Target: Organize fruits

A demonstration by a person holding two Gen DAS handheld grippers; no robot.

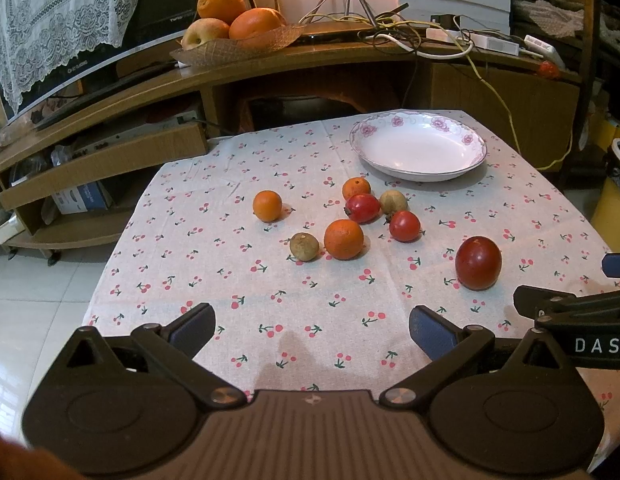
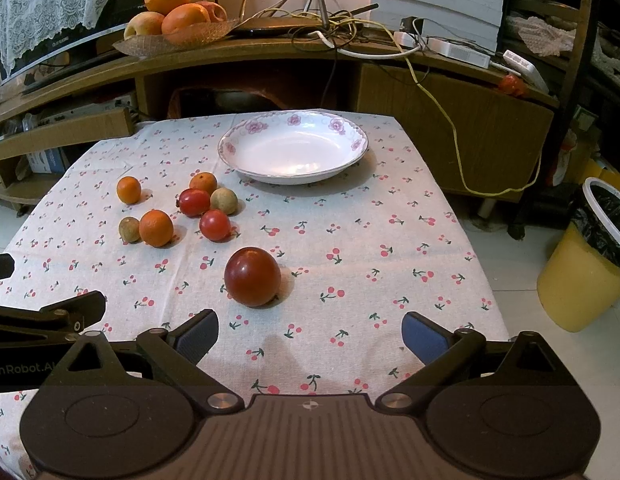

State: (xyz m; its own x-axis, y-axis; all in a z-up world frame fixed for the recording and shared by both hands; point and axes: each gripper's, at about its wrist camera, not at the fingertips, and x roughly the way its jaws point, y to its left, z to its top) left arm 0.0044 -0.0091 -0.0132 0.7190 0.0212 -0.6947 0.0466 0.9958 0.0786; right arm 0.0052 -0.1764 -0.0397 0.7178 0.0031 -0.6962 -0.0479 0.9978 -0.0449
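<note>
Cherry-print desk (image 2: 349,240) holds scattered fruits (image 2: 214,224) and an empty plate (image 2: 294,168); left tool (image 1: 311,330) and right tool (image 2: 310,330) hover low, both spread wide.

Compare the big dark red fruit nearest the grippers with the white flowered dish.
The dark red fruit is round, glossy and solid-coloured; the dish is shallow, white, with pink flowers on its rim. The fruit lies near the grippers; the dish sits at the far end, holding nothing. Both rest on the cherry-print tablecloth.
</note>
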